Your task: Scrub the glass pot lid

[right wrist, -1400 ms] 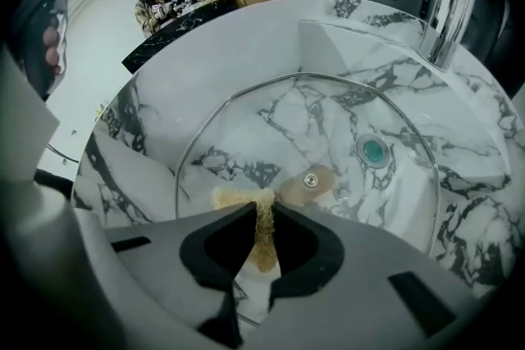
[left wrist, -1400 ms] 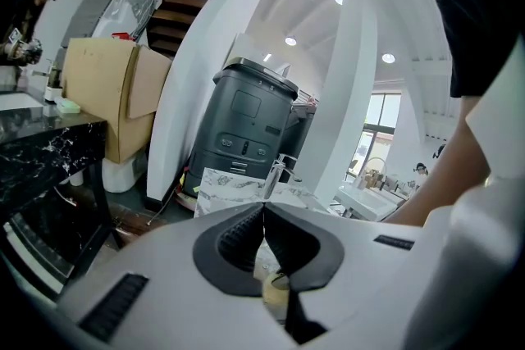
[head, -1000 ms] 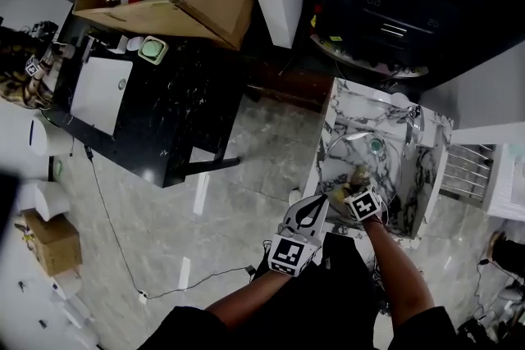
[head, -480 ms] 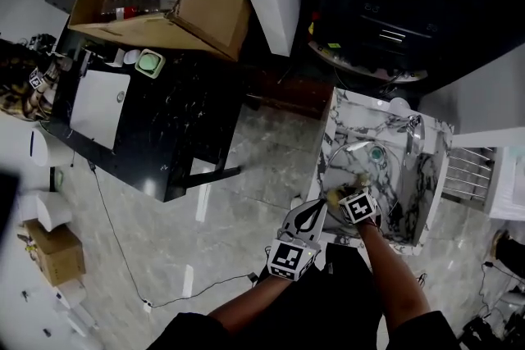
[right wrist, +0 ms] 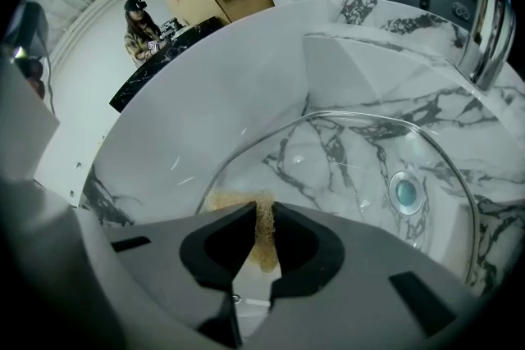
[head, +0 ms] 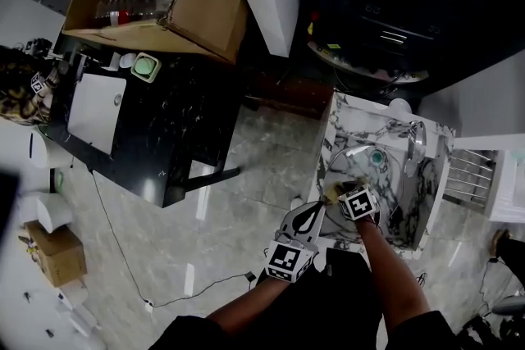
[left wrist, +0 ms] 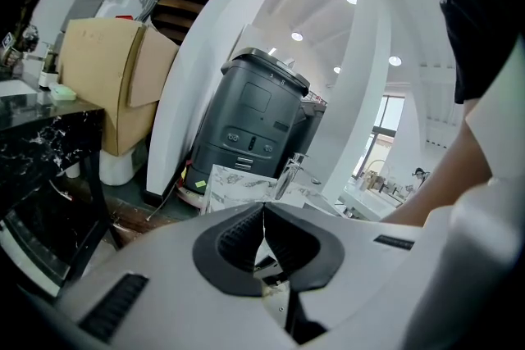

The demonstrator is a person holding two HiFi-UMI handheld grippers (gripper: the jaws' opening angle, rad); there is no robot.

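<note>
Scrubbing at the sink: the right hand-held gripper pinches a tan scrub pad between its jaws and holds it against the glass pot lid. The lid lies inside the white, grey-veined marble sink, at the near right of the scene. Its clear rim curves across the basin, and the marble veins show through the glass. A round bluish fitting shows through it too; whether it is the lid's knob or the drain cannot be told. A chrome faucet stands at the sink's far right edge.

The left hand-held gripper is just left of the sink, outside the basin, with its jaws pressed together on nothing.

To the far left an open cardboard box holds clear plastic-wrapped goods with a touch of red among them; the items themselves cannot be made out. Beside the box a black marbled counter carries a white board and a small pale-green container. The right gripper view shows a person standing at that counter's far side.
</note>
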